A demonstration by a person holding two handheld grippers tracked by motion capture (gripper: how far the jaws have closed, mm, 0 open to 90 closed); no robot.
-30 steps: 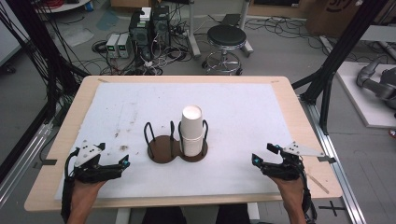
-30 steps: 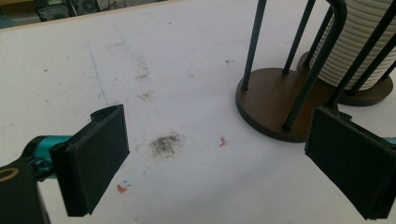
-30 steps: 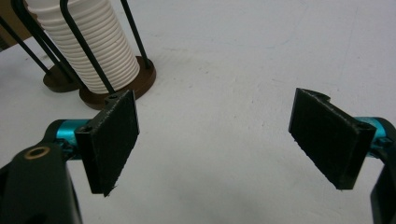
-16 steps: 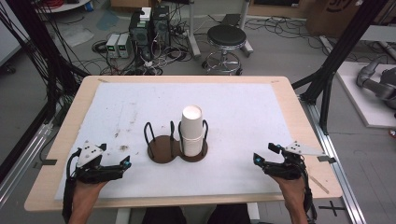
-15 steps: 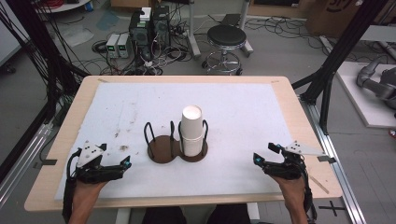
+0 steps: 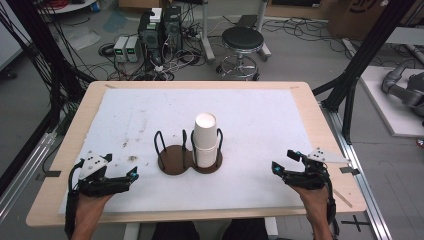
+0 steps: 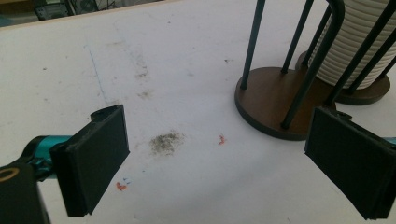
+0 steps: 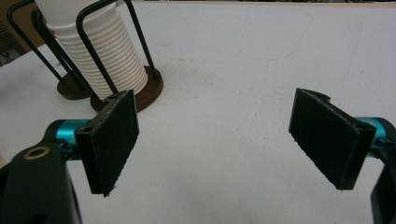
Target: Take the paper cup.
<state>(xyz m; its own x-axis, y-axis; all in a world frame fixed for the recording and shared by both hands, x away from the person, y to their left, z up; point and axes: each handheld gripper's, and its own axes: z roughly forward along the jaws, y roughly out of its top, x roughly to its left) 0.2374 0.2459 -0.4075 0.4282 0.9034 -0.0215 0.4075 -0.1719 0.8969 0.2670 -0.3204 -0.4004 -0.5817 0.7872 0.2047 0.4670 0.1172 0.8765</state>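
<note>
My two grippers rest at the near edge of the table, both aimed at the cup holder in the middle. My left gripper (image 6: pixel 131 175) sits low on the white mat (image 6: pixel 260 115) with its jaws spread wide and nothing between them; a grey smudge (image 7: pixel 164 143) and small red marks lie on the mat in front of it. My right gripper (image 6: pixel 278 167) mirrors it on the other side, jaws equally wide, also empty.

Between them, well apart from both, stands the stack of white paper cups (image 6: pixel 205 137), upright in the right-hand bay of the brown two-bay holder (image 6: pixel 175 161). The left-hand bay (image 7: pixel 268 100) is bare. Black wire hoops (image 8: pixel 95 35) rise close around the stack.

The hoops are my main worry. I judge that a gripper coming in level could catch a wire before it reaches a cup, and a nudge there might slide or tip the whole holder, since nothing visible fixes it to the mat. Squeezing too hard could crush the thin top cup; squeezing too softly could let it slip. The cups are nested tightly, so lifting one may drag several up together, or raise the holder with them unless my other gripper steadies the base.

Beyond the table's far edge, a stool (image 6: pixel 242 37) and cables crowd the floor; a cup knocked that way would be out of my reach.
</note>
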